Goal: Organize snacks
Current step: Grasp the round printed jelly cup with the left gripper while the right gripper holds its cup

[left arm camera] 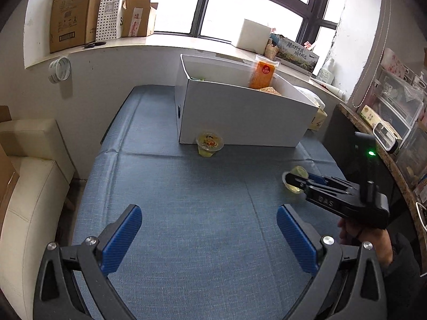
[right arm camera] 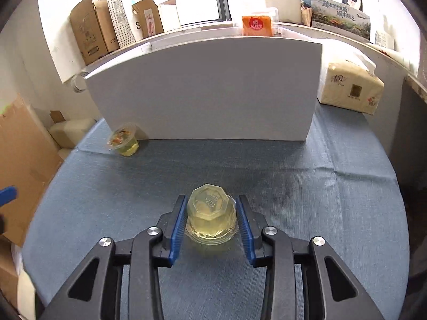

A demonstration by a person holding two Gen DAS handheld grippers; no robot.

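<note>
A white box (left arm camera: 240, 114) is set at the table's (left arm camera: 186, 200) far edge; an orange packet (left arm camera: 263, 76) and some crumbly snacks are seen inside. A jelly cup (left arm camera: 209, 144) is tipped against the box's near wall. The right tongs (right arm camera: 210, 213) are closed on an upturned jelly (right arm camera: 210, 213), both pads touching it. The left tongs (left arm camera: 209, 224) are held wide apart, empty, over bare cloth.

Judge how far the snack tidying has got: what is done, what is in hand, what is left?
Done: an orange packet already stands in the white box. In hand: the right hand-held gripper has its pads against an upturned jelly cup on the blue cloth. Left: another jelly cup sits by the box; the left hand-held gripper is open and empty.
</note>
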